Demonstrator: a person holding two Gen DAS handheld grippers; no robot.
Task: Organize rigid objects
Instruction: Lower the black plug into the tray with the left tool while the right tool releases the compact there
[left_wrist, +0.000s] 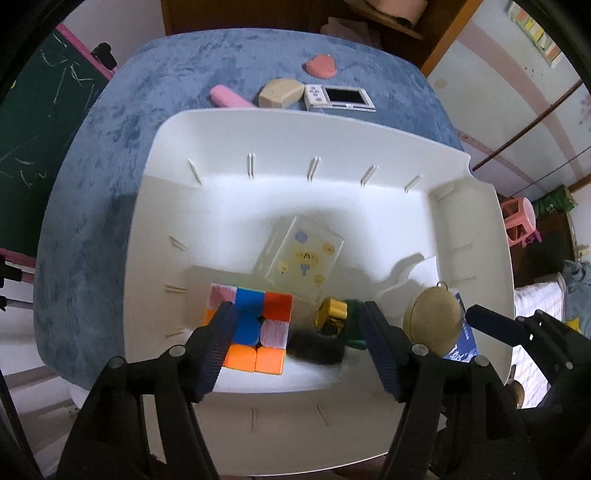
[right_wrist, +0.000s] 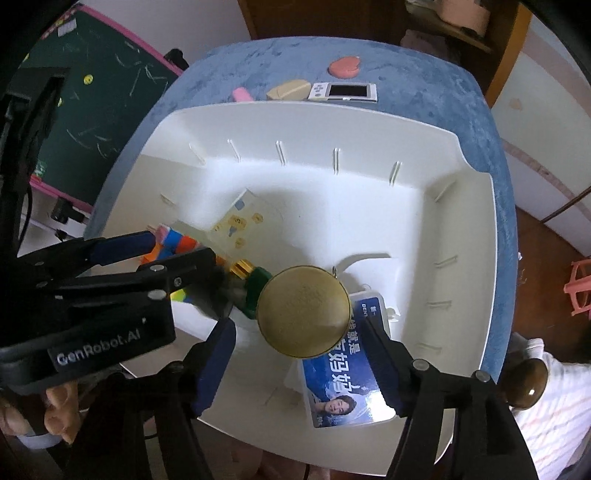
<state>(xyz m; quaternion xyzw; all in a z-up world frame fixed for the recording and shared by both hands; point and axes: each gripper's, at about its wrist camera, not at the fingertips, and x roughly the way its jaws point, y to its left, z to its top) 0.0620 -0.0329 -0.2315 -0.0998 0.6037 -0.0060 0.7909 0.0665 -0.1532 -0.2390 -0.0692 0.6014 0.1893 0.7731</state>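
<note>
A white bin (left_wrist: 280, 129) (right_wrist: 476, 258) stands on a blue table. Inside lie a colour cube (left_wrist: 255, 325) (right_wrist: 177, 243), a clear sticker box (left_wrist: 303, 254) (right_wrist: 243, 221), a gold-and-green item (left_wrist: 332, 317) (right_wrist: 251, 277), a round gold case (left_wrist: 432, 321) (right_wrist: 303, 310) and a blue printed box (right_wrist: 343, 369). My left gripper (left_wrist: 299, 325) is open above the cube and the gold-and-green item; it also shows in the right wrist view (right_wrist: 181, 247). My right gripper (right_wrist: 299, 339) is open, straddling the gold case and the blue box.
Beyond the bin on the blue table (left_wrist: 155, 85) lie a pink bar (left_wrist: 229, 96), a beige block (left_wrist: 280, 93), a white handheld console (left_wrist: 340, 98) and a coral disc (left_wrist: 320, 66). A chalkboard (left_wrist: 33, 122) stands at left, a pink stool (left_wrist: 519, 218) at right.
</note>
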